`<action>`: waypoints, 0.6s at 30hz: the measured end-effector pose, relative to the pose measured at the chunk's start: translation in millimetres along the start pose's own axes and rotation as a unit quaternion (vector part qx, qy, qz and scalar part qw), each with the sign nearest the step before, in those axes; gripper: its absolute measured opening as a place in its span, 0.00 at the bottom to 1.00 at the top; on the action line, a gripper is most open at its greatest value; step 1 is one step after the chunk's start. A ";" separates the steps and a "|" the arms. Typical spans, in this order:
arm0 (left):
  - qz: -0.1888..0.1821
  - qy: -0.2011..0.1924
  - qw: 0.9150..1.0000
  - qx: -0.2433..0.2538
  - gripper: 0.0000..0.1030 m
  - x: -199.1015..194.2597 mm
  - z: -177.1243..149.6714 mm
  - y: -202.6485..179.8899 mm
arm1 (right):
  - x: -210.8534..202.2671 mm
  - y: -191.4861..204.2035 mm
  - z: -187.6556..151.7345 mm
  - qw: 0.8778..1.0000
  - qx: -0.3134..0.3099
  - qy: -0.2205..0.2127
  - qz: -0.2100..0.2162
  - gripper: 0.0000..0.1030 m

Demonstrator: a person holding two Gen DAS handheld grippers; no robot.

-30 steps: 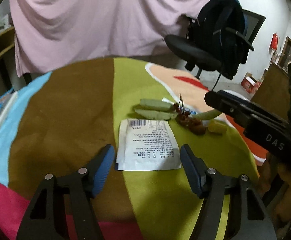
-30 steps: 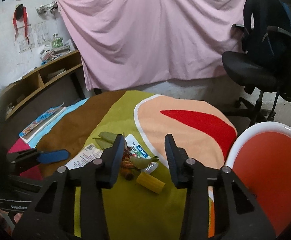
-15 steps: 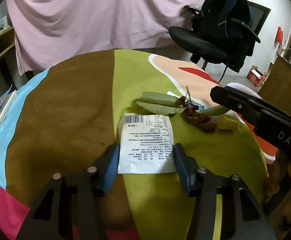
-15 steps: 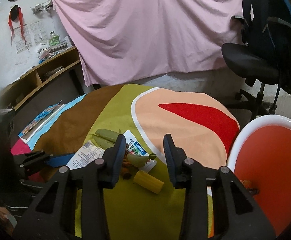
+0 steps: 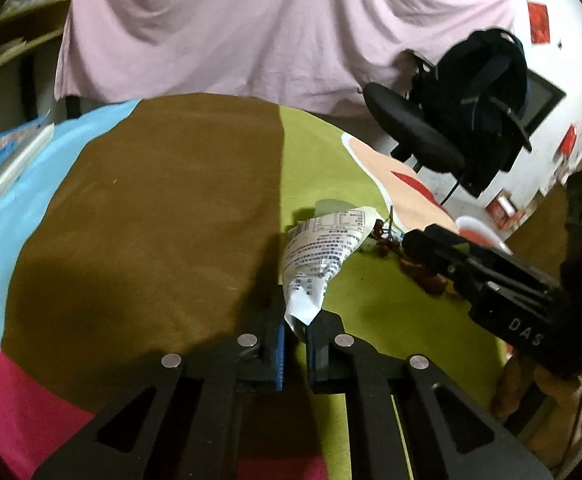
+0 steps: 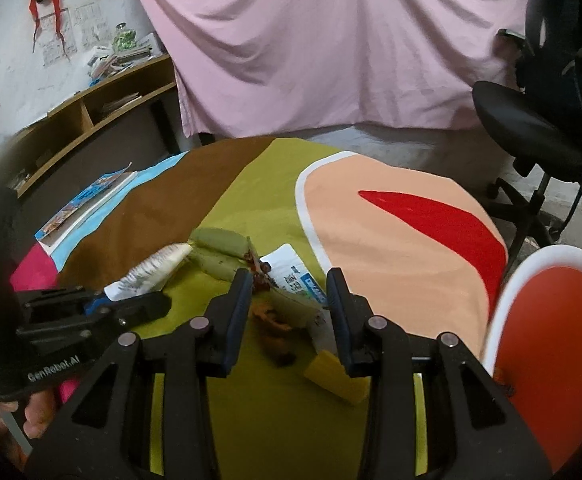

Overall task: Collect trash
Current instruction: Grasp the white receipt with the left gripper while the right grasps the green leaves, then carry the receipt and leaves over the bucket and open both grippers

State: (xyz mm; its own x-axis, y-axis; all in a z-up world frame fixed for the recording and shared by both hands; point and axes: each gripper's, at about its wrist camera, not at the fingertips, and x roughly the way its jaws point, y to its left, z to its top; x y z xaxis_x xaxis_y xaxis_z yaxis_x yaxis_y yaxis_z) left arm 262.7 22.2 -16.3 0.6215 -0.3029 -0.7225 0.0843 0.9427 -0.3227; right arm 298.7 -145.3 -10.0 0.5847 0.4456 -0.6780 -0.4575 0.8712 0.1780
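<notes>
The left gripper [image 5: 295,330] is clenched on the near edge of a white printed packet [image 5: 323,248], which is crumpled and lifted so that its far end points toward one o'clock above the green part of the tablecloth [image 5: 163,208]. From the right wrist view the same packet [image 6: 153,268] is seen at about ten o'clock, raised off the cloth and held only by its corner. The right gripper [image 6: 289,304] is released, its jaws standing wide apart over the remaining litter: green peels [image 6: 221,242], a blue-and-white wrapper [image 6: 295,274], brown scraps [image 6: 273,330] and a yellow piece [image 6: 337,376] just beside the right fingertip. A red bin with a white rim [image 6: 507,292] is seen at three o'clock, off the edge of the table. The step in hand is judged to be the carrying of the packet to that bin. It is best done with the grip kept firm, since the packet is thin and is pinched at a small area; the packet should be lifted well clear of the peels so that nothing is dragged, and should be brought fully over the rim before the jaws are opened. The right gripper is best kept low and out of that path.
</notes>
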 end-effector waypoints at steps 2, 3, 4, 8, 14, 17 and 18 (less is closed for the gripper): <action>0.002 -0.004 1.000 -0.002 0.01 -2.8 0.9 1.1 | 3.4 3.0 0.1 1.000 -0.003 0.005 0.002 0.65; 0.004 -0.005 1.000 -0.003 0.00 -4.6 0.7 2.8 | 4.7 5.0 0.1 1.000 -0.007 0.008 0.002 0.65; 0.004 -0.007 1.000 -0.004 0.00 -6.3 0.6 3.7 | 5.7 7.2 0.2 1.000 -0.012 0.010 0.001 0.64; 0.000 -0.012 1.000 -0.012 0.00 -9.4 0.5 6.3 | 8.1 12.7 -0.3 0.999 -0.026 0.019 0.000 0.57; 0.000 -0.032 0.999 -0.011 0.00 -17.0 -2.3 5.2 | 5.0 12.2 -0.4 0.999 -0.030 0.015 0.001 0.39; -0.001 -0.048 0.999 -0.008 0.00 -22.4 -4.4 3.3 | -0.3 16.3 -2.1 0.999 -0.039 0.000 -0.005 0.36; -0.002 -0.054 0.999 -0.006 0.00 -24.5 -5.8 2.7 | -3.5 18.3 -2.5 0.999 -0.044 -0.009 -0.008 0.36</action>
State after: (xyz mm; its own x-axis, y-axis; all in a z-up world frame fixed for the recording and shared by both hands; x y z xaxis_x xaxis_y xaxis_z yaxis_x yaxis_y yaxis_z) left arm 243.2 31.3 -3.0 0.7013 -0.2893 -0.6515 0.0780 0.9396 -0.3333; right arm 286.6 -131.5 -6.1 0.6038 0.4353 -0.6678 -0.5043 0.8574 0.1029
